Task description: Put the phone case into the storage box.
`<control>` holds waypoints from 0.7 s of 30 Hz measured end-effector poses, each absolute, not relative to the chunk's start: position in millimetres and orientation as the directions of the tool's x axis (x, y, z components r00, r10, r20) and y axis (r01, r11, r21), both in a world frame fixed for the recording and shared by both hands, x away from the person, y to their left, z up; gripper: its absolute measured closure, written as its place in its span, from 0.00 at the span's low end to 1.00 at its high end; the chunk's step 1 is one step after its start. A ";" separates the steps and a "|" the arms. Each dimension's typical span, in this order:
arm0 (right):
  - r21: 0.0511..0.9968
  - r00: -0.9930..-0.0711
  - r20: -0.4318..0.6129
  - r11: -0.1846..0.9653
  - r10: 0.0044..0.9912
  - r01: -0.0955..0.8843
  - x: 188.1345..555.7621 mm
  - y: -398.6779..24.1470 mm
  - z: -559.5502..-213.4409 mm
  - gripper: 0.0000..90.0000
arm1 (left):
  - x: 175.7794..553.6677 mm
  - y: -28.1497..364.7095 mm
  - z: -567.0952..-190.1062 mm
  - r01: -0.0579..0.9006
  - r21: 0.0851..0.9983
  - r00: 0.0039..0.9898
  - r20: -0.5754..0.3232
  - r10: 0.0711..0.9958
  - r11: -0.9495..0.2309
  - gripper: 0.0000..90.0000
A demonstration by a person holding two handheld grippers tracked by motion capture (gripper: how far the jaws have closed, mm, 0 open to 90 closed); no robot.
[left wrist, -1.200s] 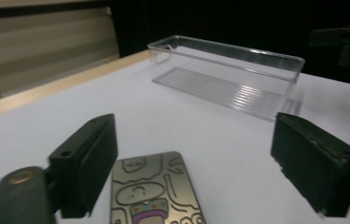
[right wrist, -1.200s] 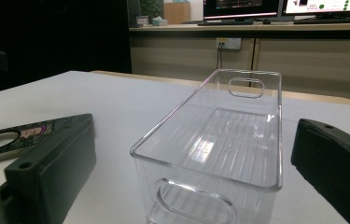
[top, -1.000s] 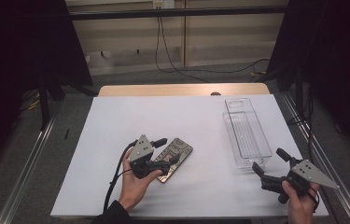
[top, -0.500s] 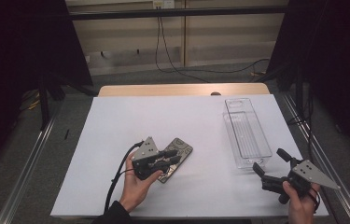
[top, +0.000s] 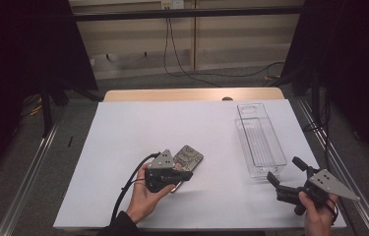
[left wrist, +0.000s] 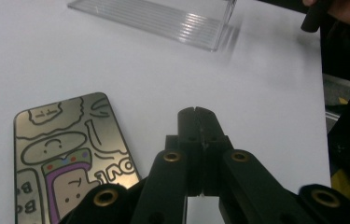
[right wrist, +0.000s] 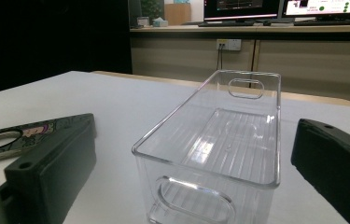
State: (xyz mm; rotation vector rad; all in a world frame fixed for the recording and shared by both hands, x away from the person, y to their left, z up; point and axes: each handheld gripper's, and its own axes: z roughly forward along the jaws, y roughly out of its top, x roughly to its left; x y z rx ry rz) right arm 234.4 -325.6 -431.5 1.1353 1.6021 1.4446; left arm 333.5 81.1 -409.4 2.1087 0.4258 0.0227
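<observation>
High view: your left gripper (top: 184, 175) has just been closing beside the phone case (top: 188, 158), flat on the tabletop (top: 123, 142).
Left gripper view: fingers (left wrist: 187, 122) pressed together, pinching nothing (case alongside).
Right gripper view: fingers (right wrist: 56, 158) spread, lined up on the clear bin (right wrist: 219, 140).

Right claw (right wrist: 186, 186) jaws spread wide; clear plastic bin (right wrist: 219, 140) upright between them on white counter (right wrist: 130, 102). Illustrated phone case (right wrist: 18, 137) lies flat, near left.
</observation>
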 end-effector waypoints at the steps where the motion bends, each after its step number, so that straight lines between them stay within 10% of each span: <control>1: 0.987 -0.378 0.062 -0.002 0.924 0.158 234.2 -325.7 -431.6 0.00 | 334.2 81.4 -409.9 0.304 0.813 0.936 -0.157 0.314 -0.497 1.00; 21: 0.988 -0.372 0.058 0.001 0.927 0.155 232.6 -326.4 -431.5 0.00 | 334.3 79.5 -430.5 0.421 0.641 0.903 -0.230 0.363 -0.642 1.00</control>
